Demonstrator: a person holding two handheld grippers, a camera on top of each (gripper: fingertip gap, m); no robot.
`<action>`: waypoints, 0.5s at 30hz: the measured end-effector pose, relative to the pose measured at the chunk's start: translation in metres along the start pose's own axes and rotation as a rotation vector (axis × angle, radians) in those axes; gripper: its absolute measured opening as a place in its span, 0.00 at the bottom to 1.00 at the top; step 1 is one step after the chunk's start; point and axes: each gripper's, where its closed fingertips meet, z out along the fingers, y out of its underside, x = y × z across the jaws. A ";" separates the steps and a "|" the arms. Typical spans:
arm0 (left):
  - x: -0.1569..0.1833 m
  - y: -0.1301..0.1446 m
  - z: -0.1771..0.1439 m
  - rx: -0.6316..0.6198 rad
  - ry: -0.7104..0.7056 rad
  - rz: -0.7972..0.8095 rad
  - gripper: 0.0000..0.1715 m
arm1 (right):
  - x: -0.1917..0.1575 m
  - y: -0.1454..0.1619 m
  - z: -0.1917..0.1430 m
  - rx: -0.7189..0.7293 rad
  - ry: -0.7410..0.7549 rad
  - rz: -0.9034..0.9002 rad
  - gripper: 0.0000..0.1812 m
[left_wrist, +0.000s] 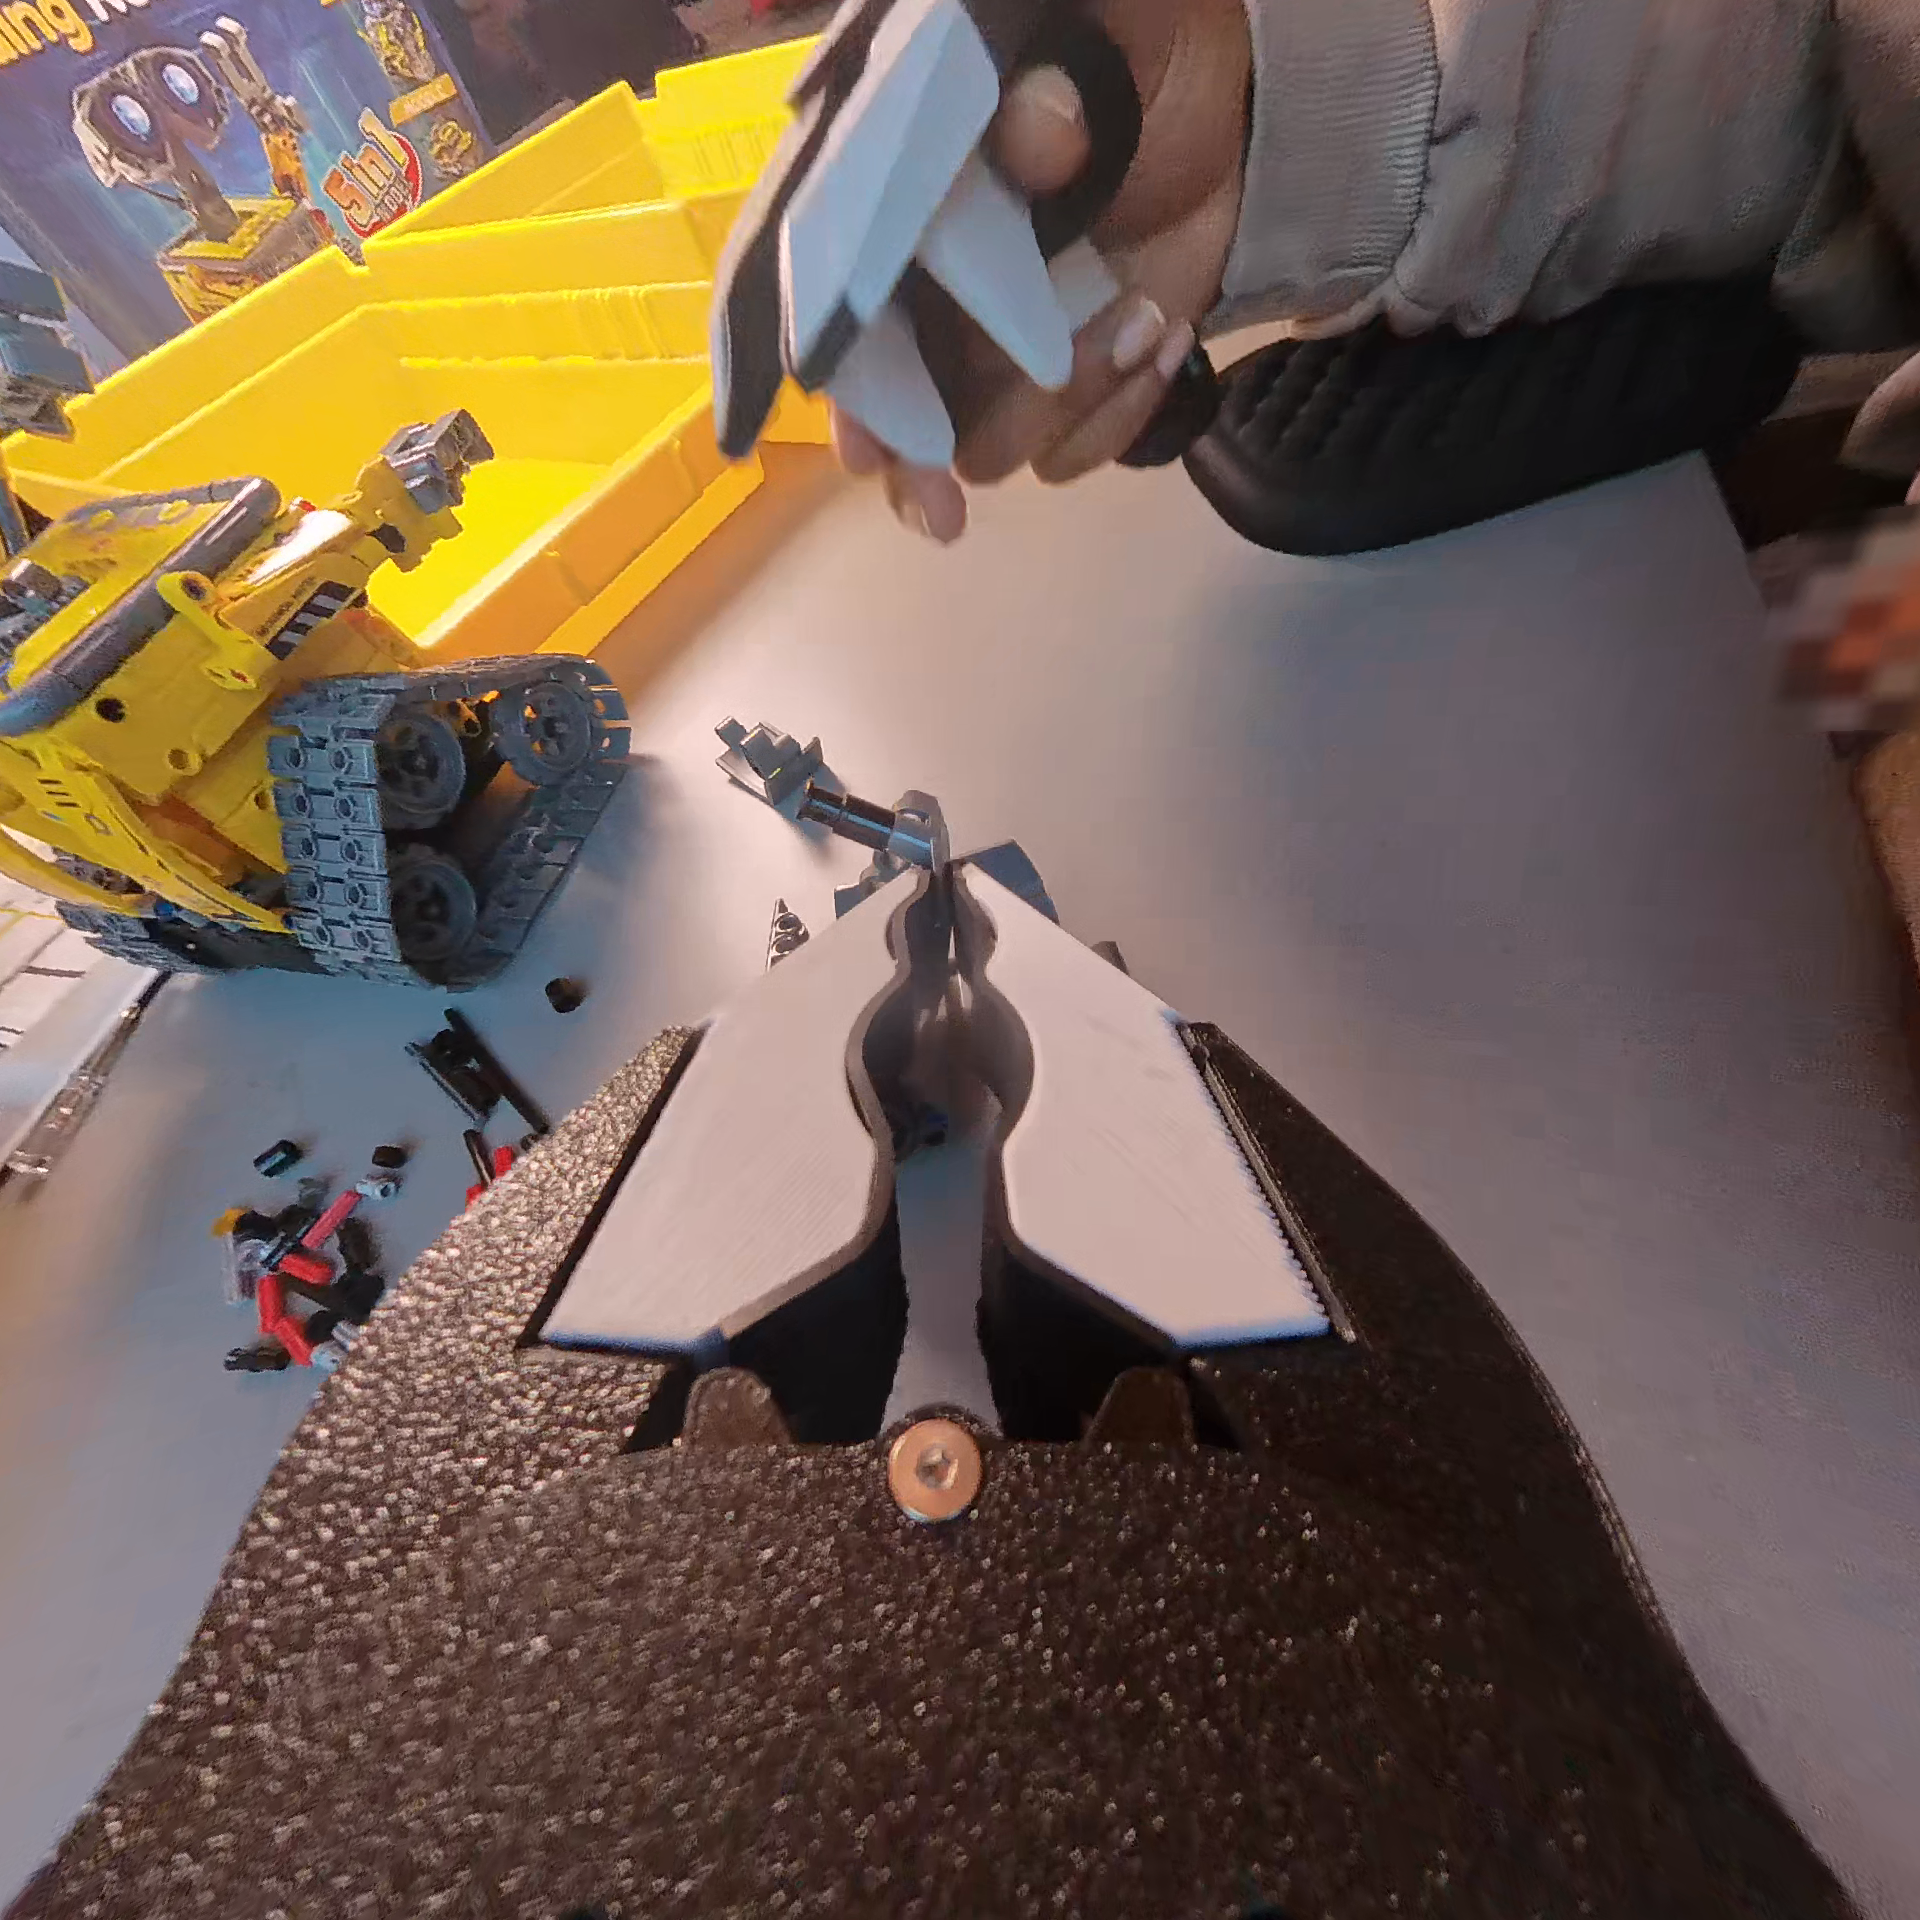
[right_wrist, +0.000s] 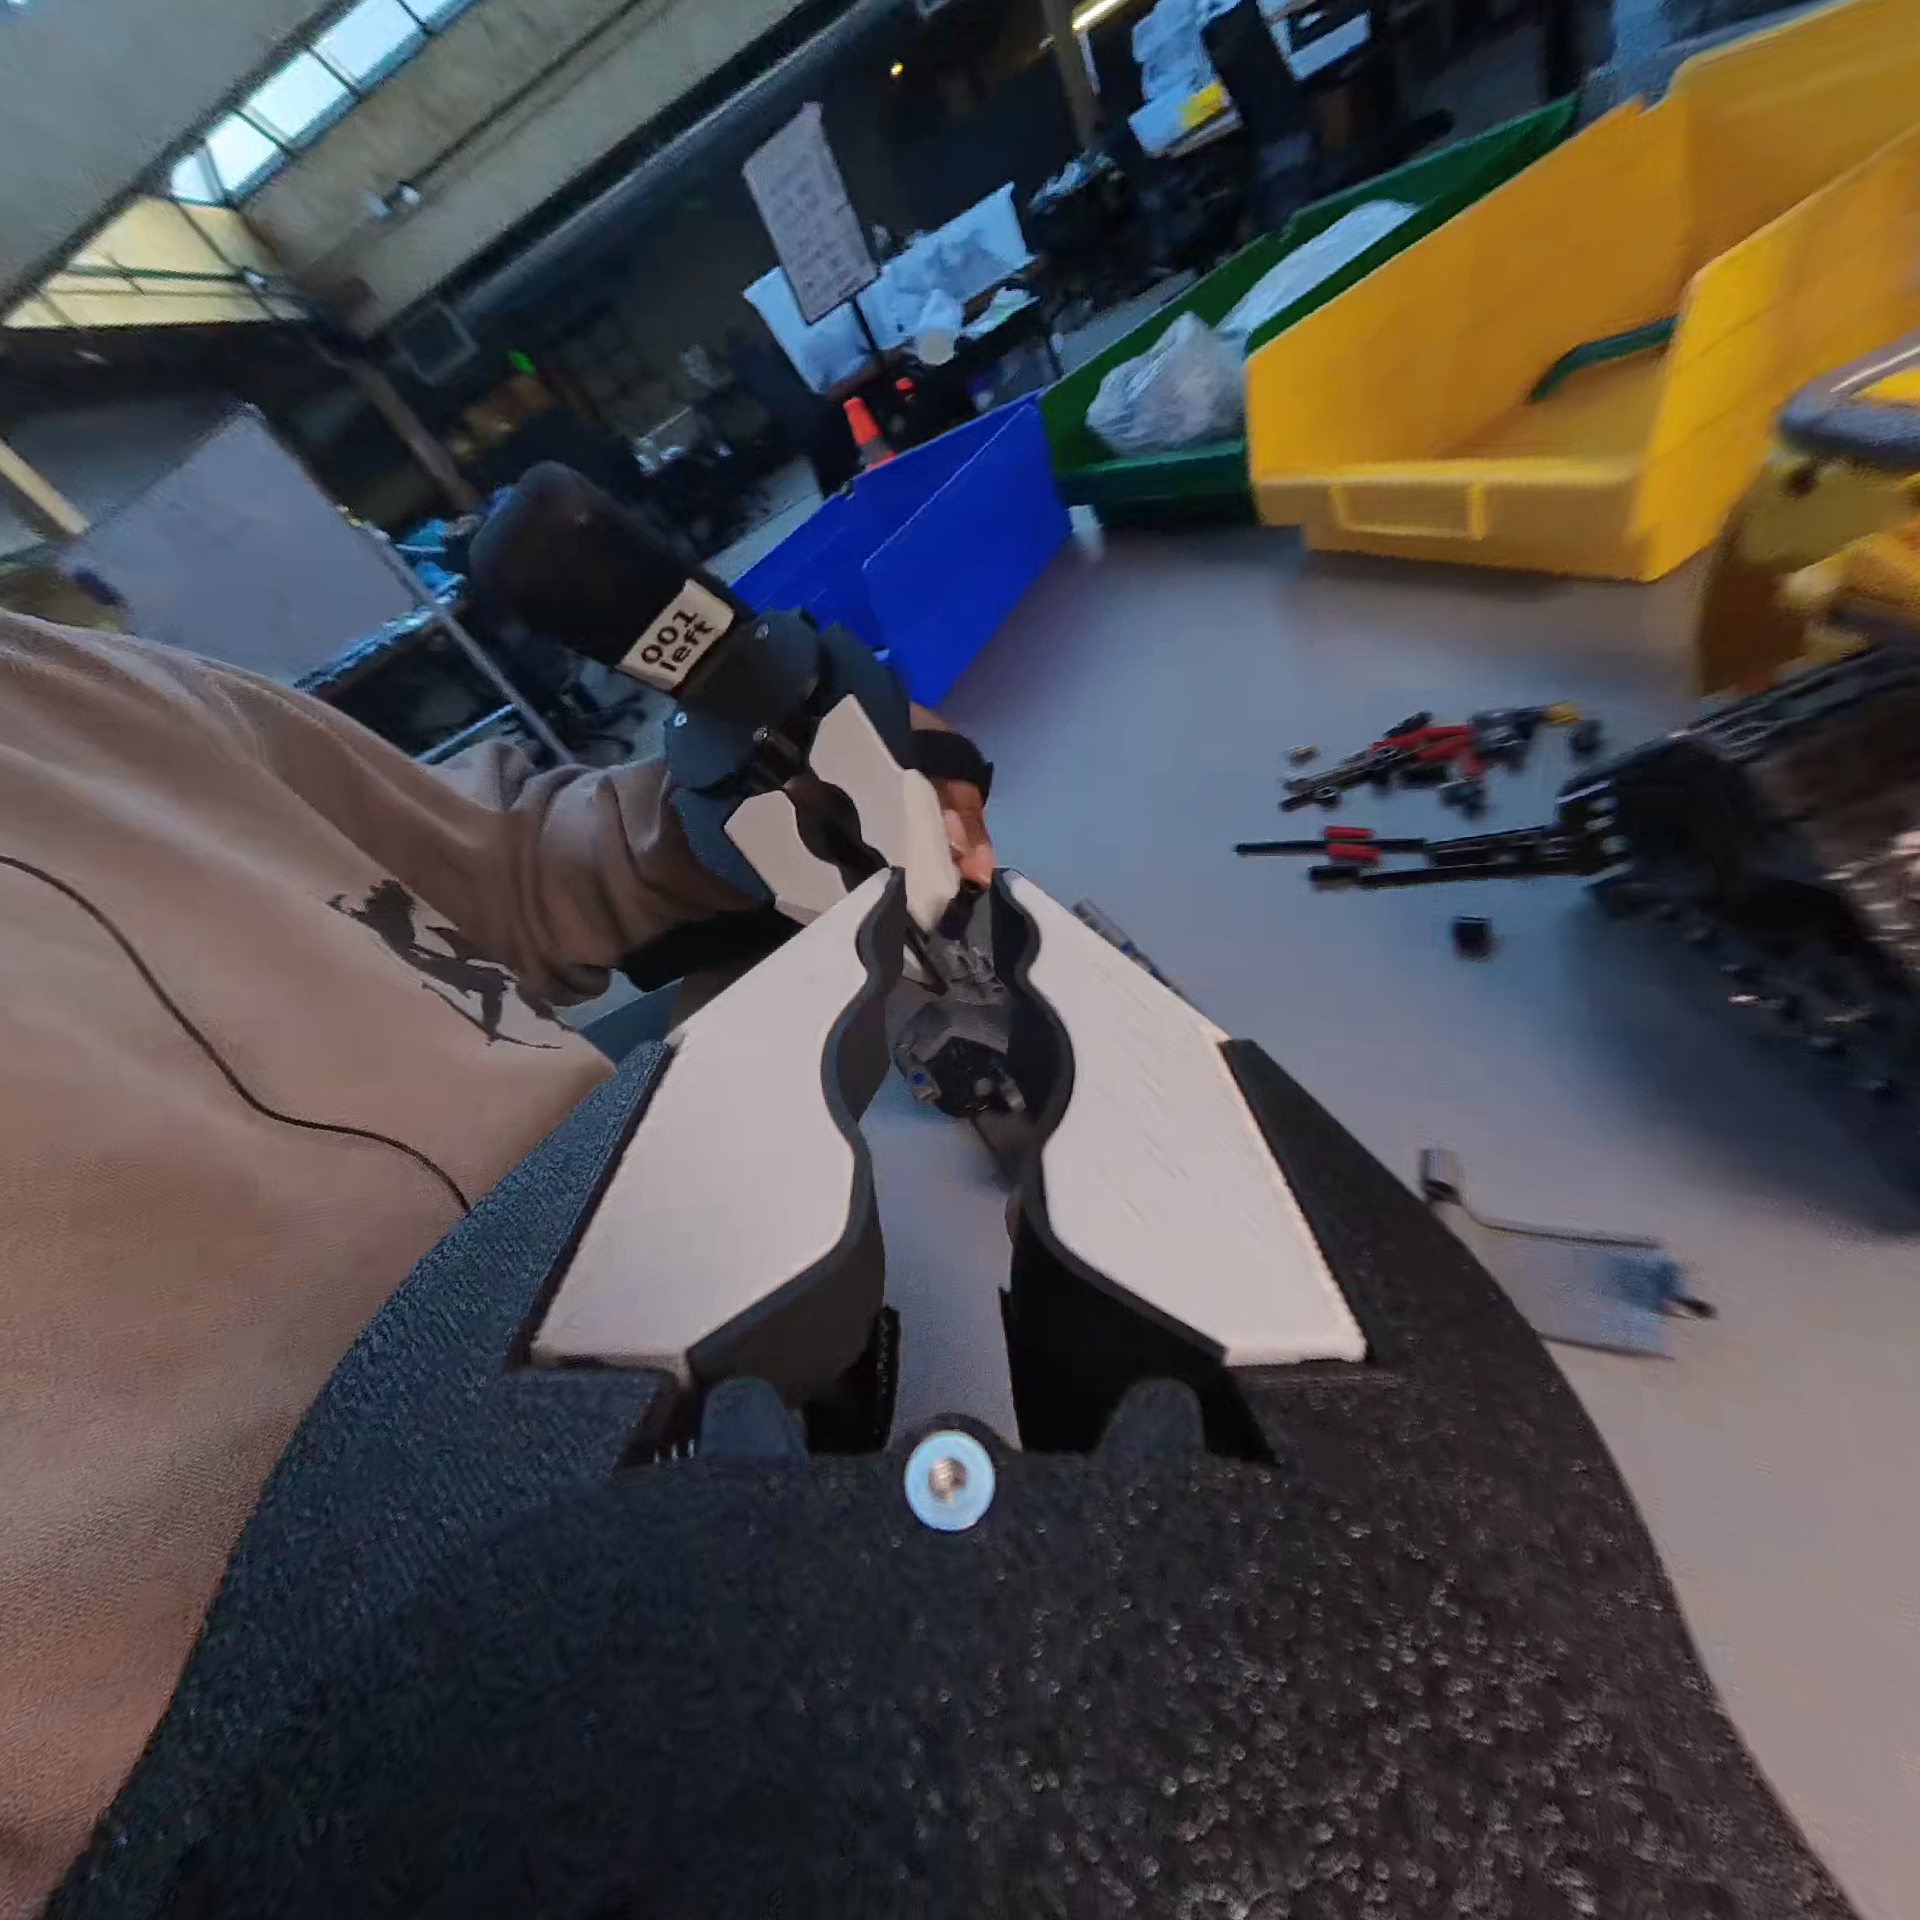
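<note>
Showing a grey table (left_wrist: 1351, 831) from two gripper cameras. At far left of the left wrist view stands a yellow tracked brick model (left_wrist: 260, 748), cut off by the frame edge, with yellow bins (left_wrist: 540, 343) behind it; in front of it, at lower left, lies a scatter of small red and black loose pieces (left_wrist: 301, 1257). At centre, the left gripper (left_wrist: 940, 878) has its fingers pressed nearly together on a small grey part (left_wrist: 914, 831), held just above the table, with a black pin jutting from it toward upper left. In the right wrist view, the right gripper (right_wrist: 943, 896) has its fingers parted and clamps nothing; the left gripper's tip and the part show through the gap, just beyond.

How the grey part is shaped is hard to make out; the fingers cover much of it. Blur smears the right gripper at the top of the left view, and the model at the right edge of the right view.
</note>
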 end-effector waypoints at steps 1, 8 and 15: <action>0.001 0.001 0.001 -0.011 -0.004 0.021 0.01 | -0.002 0.010 0.011 -0.024 -0.035 0.015 0.09; 0.007 0.003 0.003 -0.073 -0.057 0.199 0.00 | -0.006 0.044 0.044 -0.126 -0.091 0.072 0.09; 0.013 0.006 0.005 -0.085 -0.038 0.230 0.00 | -0.010 0.048 0.047 -0.142 -0.124 0.048 0.04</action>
